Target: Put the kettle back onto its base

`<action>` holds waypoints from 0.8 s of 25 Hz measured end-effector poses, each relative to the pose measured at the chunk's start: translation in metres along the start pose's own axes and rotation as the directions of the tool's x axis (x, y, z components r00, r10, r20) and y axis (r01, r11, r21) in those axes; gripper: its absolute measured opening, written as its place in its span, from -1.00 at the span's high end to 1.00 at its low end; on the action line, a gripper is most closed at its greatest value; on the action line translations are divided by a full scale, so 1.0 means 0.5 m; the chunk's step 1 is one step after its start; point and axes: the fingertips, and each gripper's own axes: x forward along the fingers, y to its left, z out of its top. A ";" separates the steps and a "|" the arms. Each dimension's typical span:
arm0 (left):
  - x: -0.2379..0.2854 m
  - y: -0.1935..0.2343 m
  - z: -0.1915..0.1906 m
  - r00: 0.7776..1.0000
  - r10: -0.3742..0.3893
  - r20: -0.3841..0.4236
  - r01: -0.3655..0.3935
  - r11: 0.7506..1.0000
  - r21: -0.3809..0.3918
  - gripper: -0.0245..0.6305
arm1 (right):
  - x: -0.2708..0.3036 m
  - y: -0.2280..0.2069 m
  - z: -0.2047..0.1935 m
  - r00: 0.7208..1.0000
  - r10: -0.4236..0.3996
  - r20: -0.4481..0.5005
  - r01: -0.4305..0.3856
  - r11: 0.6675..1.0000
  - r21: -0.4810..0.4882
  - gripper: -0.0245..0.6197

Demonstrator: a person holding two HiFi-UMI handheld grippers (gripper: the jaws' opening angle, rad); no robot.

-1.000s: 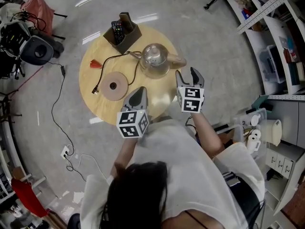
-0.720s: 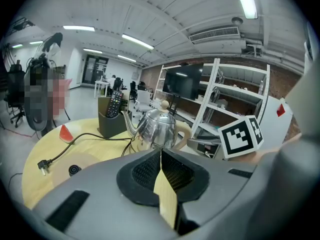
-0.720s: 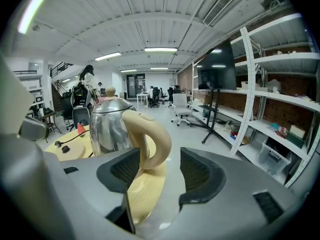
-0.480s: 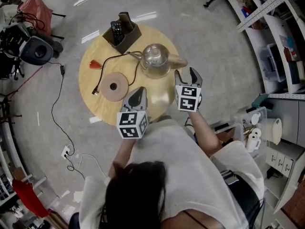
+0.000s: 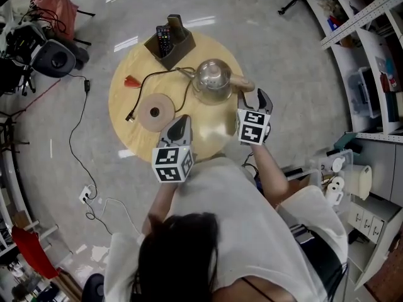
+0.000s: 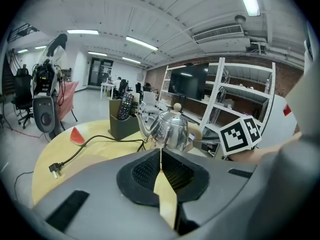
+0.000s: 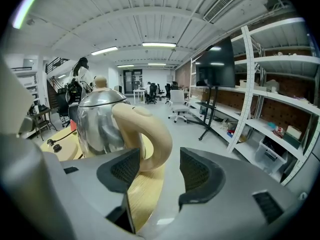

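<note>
Kettle handle (image 7: 152, 136) before right gripper's (image 7: 160, 170) parted jaws

Kettle off its base, both on the round wooden table

The steel kettle (image 5: 213, 79) stands upright near the table's (image 5: 208, 128) far right edge, its cream handle (image 5: 242, 83) pointing over that edge and its spout toward the left. The flat round base (image 5: 154, 112) lies well apart, nearer the left edge, its black cord (image 5: 151, 79) looping across the top.
</note>
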 end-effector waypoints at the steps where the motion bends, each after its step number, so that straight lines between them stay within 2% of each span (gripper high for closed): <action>1: 0.000 0.002 0.000 1.000 0.002 0.000 -0.002 1.000 0.001 0.84 | 0.003 0.000 -0.001 1.000 -0.002 -0.001 0.002 1.000 -0.002 0.18; 13: 0.016 0.008 0.001 1.000 0.003 -0.011 -0.003 1.000 -0.010 0.84 | 0.029 -0.005 0.006 0.999 -0.036 0.010 0.036 0.999 -0.025 0.18; 20: 0.022 0.021 -0.005 1.000 0.019 -0.025 -0.020 0.999 -0.042 0.84 | 0.045 -0.014 0.013 0.998 -0.051 0.026 0.052 0.998 -0.033 0.18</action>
